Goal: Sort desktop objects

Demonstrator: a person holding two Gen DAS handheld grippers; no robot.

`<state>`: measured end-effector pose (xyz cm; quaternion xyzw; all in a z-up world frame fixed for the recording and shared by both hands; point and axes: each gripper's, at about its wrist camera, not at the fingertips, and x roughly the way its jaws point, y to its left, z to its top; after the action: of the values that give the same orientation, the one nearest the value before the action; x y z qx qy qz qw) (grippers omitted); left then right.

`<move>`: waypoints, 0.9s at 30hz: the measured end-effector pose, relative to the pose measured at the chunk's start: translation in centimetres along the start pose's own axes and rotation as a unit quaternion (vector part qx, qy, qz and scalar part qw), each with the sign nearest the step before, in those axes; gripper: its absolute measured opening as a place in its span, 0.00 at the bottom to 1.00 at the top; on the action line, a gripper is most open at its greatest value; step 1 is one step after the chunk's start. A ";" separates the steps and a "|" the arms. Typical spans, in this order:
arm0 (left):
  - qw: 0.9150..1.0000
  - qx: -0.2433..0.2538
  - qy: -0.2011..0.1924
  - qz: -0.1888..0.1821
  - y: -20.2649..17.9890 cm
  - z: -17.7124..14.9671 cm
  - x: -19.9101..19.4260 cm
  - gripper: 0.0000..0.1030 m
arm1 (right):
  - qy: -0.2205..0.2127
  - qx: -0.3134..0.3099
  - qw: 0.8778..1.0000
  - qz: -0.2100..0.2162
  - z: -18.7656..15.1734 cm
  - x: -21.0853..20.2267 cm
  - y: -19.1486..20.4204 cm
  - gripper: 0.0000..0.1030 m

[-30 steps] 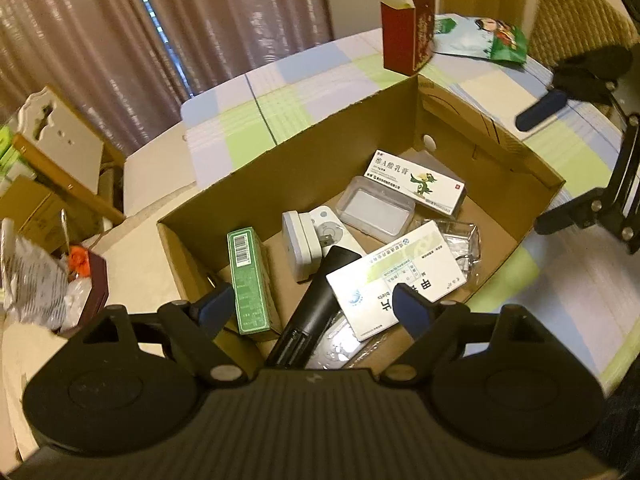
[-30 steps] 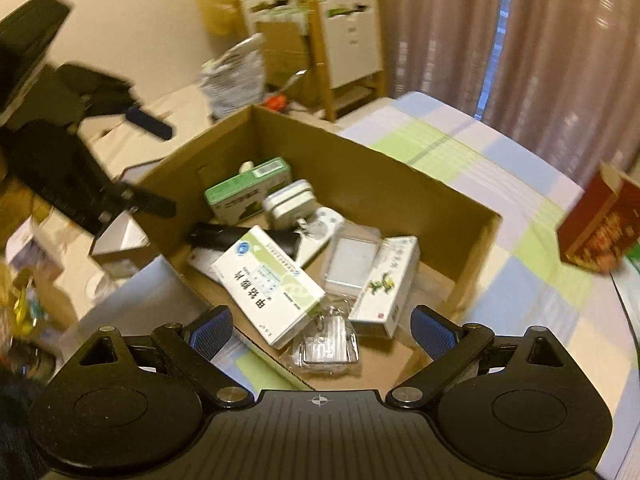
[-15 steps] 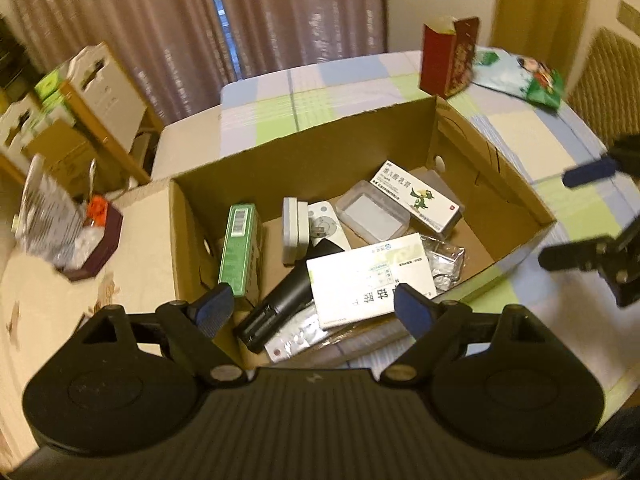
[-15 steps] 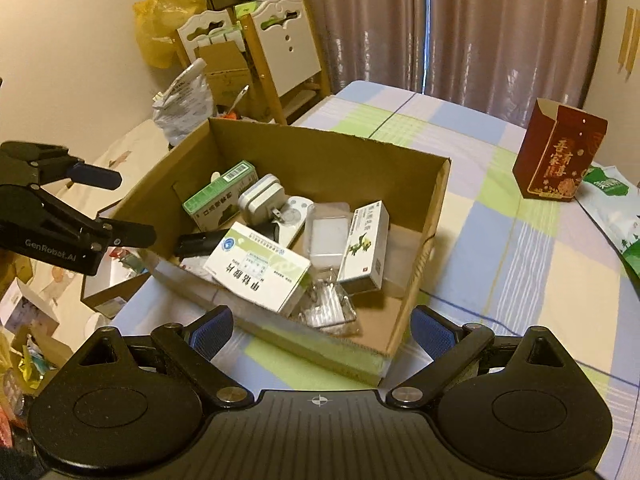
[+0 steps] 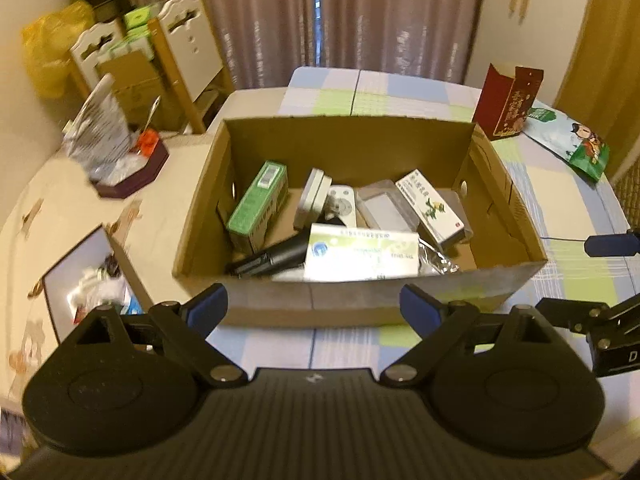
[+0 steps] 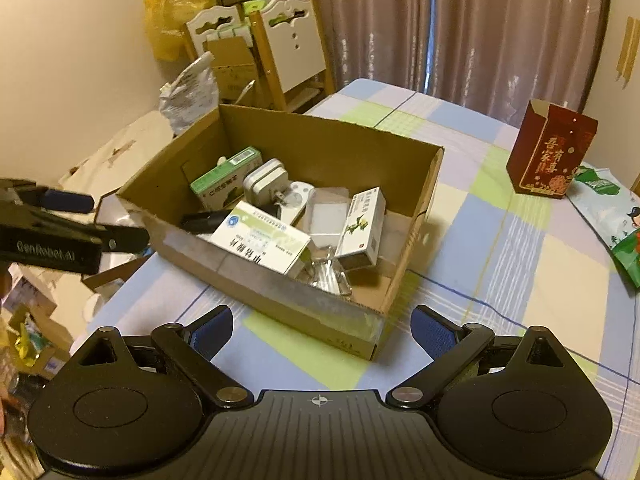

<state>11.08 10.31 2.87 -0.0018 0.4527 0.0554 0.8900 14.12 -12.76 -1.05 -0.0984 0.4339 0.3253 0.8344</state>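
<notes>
An open cardboard box (image 5: 480, 284) (image 6: 280, 292) stands on the checked tablecloth. It holds a green carton (image 5: 260, 204), a white-and-green medicine box (image 5: 360, 252), a white box with a plant print (image 5: 430, 208), a white plug adapter (image 5: 312, 200), a black device (image 5: 276, 258) and a clear plastic case (image 5: 380, 212). My left gripper (image 5: 314, 308) hovers before the box's near wall, its jaws opening with nothing between them. My right gripper (image 6: 320, 328) hangs open and empty over the cloth at the box's near corner.
A red paper carton (image 6: 552, 160) and a green snack bag (image 6: 612, 216) lie on the table to the right of the box. White chairs (image 5: 188, 52) and a cluttered side table (image 5: 120, 168) stand to the left. Curtains close off the back.
Both grippers have drawn back from the box, which now sits farther off. The left view has rolled so the box faces it square on. The left jaws stand a little wider.
</notes>
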 end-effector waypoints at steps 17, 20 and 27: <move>0.995 -0.060 0.003 0.080 -4.9 -5.6 -3.8 0.89 | 0.007 -0.032 0.999 0.025 -3.1 -1.0 -1.4 0.95; 0.995 -0.053 -0.003 0.081 -5.1 -5.5 -4.1 0.89 | 0.004 -0.022 1.000 0.021 -3.3 -1.5 -1.2 0.95; 0.997 -0.046 -0.017 0.053 -3.8 -4.6 -3.7 0.89 | -0.006 0.022 1.000 -0.012 -2.6 -2.1 -0.3 0.95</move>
<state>5.57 5.94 2.96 -0.0175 0.4337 0.1236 0.8924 11.76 -15.08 -1.01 -0.0832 0.4350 0.3060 0.8427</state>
